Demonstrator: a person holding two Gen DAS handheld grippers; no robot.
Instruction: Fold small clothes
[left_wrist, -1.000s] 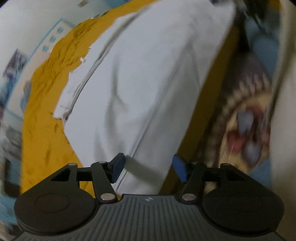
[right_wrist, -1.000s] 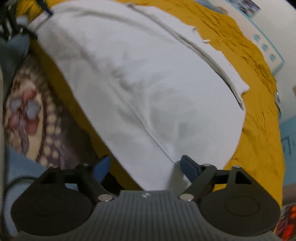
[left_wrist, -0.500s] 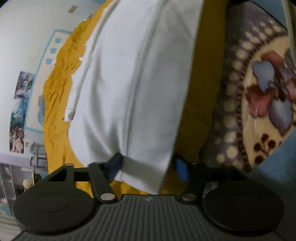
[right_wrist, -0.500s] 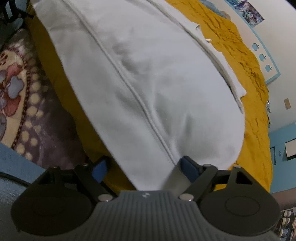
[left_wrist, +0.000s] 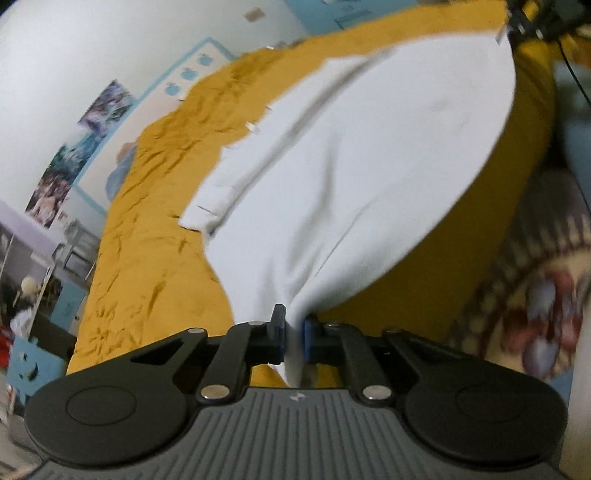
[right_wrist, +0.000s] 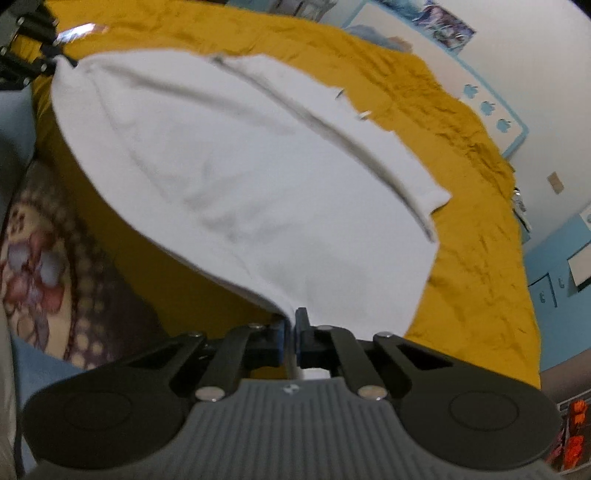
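While a wrinkled mustard-yellow bedspread (left_wrist: 147, 236) covers the bed from edge to far wall, a white cotton garment with a stitched seam (left_wrist: 369, 177) lies spread flat across it, its near hem reaching the bed's edge. Pale walls trimmed in light blue carry a row of small blue apple-shaped stickers (right_wrist: 487, 107) and several anime posters (left_wrist: 74, 147). Below the bed edge, a patterned floral rug in brown, cream and red (right_wrist: 40, 266) covers the floor, blurred in both views.

At one near corner of the garment, the left gripper (left_wrist: 293, 334) has its blue-padded fingers (left_wrist: 279, 330) pressed together on a pinch of white cloth, which bunches and rises from the bedspread into the grip. At the other near corner, the right gripper (right_wrist: 290, 338) likewise has its fingers (right_wrist: 301, 332) clamped on the hem, the fabric gathering to a point between them. The rest of the garment fans out from both pinch points across the bed, a narrower folded layer (right_wrist: 332, 122) lying along its far side. A second black gripper frame (right_wrist: 26, 59) shows at the right view's upper left, at the garment's far corner.
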